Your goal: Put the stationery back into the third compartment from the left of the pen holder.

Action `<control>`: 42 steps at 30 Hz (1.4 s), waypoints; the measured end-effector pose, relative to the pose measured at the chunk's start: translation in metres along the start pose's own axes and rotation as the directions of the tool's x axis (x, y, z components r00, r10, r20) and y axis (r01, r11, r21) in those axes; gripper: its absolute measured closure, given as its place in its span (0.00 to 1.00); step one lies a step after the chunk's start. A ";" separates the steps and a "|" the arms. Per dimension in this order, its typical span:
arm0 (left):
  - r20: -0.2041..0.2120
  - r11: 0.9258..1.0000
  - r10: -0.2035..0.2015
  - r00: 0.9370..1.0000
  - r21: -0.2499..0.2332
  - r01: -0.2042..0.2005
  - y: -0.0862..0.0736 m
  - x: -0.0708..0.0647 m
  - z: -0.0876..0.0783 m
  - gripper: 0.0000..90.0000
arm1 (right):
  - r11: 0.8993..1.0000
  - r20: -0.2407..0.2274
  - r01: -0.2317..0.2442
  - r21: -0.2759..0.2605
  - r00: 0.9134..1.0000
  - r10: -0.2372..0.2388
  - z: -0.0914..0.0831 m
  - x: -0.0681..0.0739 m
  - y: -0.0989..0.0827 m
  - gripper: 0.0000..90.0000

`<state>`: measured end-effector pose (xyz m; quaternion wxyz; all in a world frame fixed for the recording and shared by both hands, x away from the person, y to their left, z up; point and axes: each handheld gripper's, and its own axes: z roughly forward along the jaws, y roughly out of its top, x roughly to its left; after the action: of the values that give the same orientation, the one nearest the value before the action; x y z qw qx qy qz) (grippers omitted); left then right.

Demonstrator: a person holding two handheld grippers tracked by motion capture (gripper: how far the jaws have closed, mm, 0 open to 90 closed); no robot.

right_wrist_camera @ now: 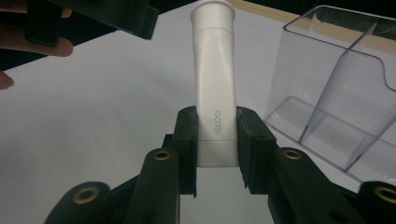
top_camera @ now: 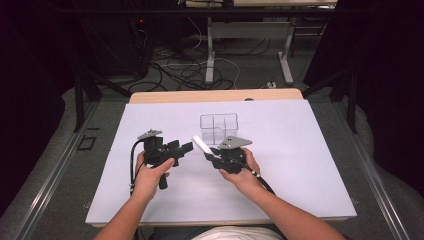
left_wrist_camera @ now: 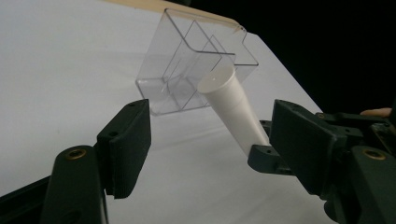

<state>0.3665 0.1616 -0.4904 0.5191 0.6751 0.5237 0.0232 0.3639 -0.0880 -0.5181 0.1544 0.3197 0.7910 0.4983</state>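
Left gripper (top_camera: 186, 147), held in the person's left hand (top_camera: 150, 172), hovers over the white sheet (top_camera: 300, 165) that covers the table, with its jaws pointing to the right, toward the other gripper. Its jaws stand apart with nothing between the pads; in the left gripper view the gap frames the white tube (left_wrist_camera: 233, 109), which lies beyond them and is not touched.

To the right, the right gripper (top_camera: 209, 156) sits in the person's right hand (top_camera: 242, 172), its jaws aimed up and to the left. They are clamped on the lower, flat end of the tube (top_camera: 202, 145), pads pressing on both sides; in the right gripper view the tube (right_wrist_camera: 214, 98) rises straight out from between the jaws, its round cap farthest from the gripper and the letters GLOO printed just above the grip. The tube is held off the sheet, tilted, between the two grippers.

Just behind and to the right of the tube stands a clear plastic organizer (top_camera: 218, 127) with inner dividers, resting on the sheet near its far middle. The tube's cap is near the organizer's front wall, apart from it.
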 end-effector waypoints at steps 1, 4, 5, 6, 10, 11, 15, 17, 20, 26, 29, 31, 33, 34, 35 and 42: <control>0.000 1.000 -0.025 1.000 0.014 0.025 -0.001 0.001 0.001 0.36 | 1.000 -0.004 -0.005 -0.002 1.000 0.005 0.000 0.002 0.000 0.79; 0.025 0.997 -0.070 0.997 0.021 0.069 -0.003 0.005 0.004 0.42 | 1.000 -0.014 -0.009 -0.001 1.000 0.009 0.001 0.004 0.000 0.79; 0.037 0.997 -0.081 0.996 0.024 0.080 -0.004 0.007 0.004 0.46 | 1.000 -0.019 -0.012 -0.006 1.000 0.012 0.002 0.005 0.000 0.79; 0.054 0.996 -0.091 0.994 0.020 0.090 -0.004 0.008 0.006 0.46 | 1.000 -0.025 -0.014 -0.001 1.000 0.014 0.002 0.006 0.000 0.79; 0.097 0.990 -0.141 0.985 0.035 0.138 -0.006 0.010 0.009 0.50 | 1.000 -0.036 -0.015 -0.007 0.999 0.015 0.005 0.011 -0.001 0.79; 0.095 0.989 -0.145 0.985 0.035 0.142 -0.006 0.009 0.010 0.51 | 1.000 -0.039 -0.016 -0.004 0.999 0.016 0.006 0.012 -0.001 0.79; 0.118 0.985 -0.172 0.978 0.026 0.170 -0.008 0.007 0.013 0.53 | 1.000 -0.053 -0.027 -0.011 0.998 0.026 0.008 0.017 -0.001 0.79; 0.128 0.984 -0.179 0.975 0.017 0.179 -0.009 0.007 0.014 0.54 | 1.000 -0.062 -0.023 -0.017 0.998 0.022 0.009 0.018 -0.001 0.79; 0.139 0.983 -0.182 0.973 0.012 0.182 -0.010 0.007 0.016 0.55 | 0.999 -0.073 -0.034 -0.010 0.997 0.033 0.009 0.021 -0.002 0.79; 0.141 0.980 -0.198 0.970 0.024 0.196 -0.011 0.007 0.017 0.59 | 0.998 -0.090 -0.048 -0.029 0.995 0.045 0.010 0.024 -0.002 0.79; 0.133 0.979 -0.202 0.970 0.024 0.201 -0.012 0.007 0.018 0.62 | 0.998 -0.093 -0.048 -0.028 0.995 0.045 0.010 0.024 -0.002 0.79; 0.133 0.979 -0.204 0.970 0.025 0.202 -0.012 0.008 0.019 0.65 | 0.999 -0.094 -0.044 -0.011 0.995 0.043 0.009 0.024 -0.001 0.79; 0.133 0.977 -0.211 0.968 0.026 0.210 -0.012 0.009 0.019 0.67 | 0.999 -0.098 -0.046 -0.026 0.994 0.044 0.010 0.024 -0.002 0.79; 0.136 0.977 -0.212 0.968 0.031 0.210 -0.012 0.010 0.018 0.68 | 0.999 -0.099 -0.046 -0.025 0.994 0.043 0.010 0.024 -0.002 0.79; 0.134 0.977 -0.214 0.967 0.029 0.212 -0.012 0.010 0.019 0.68 | 0.999 -0.100 -0.046 -0.027 0.994 0.043 0.010 0.024 -0.002 0.79; 0.137 0.968 -0.250 0.959 0.048 0.245 -0.013 0.012 0.019 0.69 | 0.999 -0.100 -0.044 -0.027 0.994 0.042 0.011 0.024 -0.003 0.79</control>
<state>0.3738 0.1567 -0.5144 0.5436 0.6119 0.5661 -0.0978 0.3513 -0.0655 -0.5244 0.1086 0.3091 0.7833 0.5283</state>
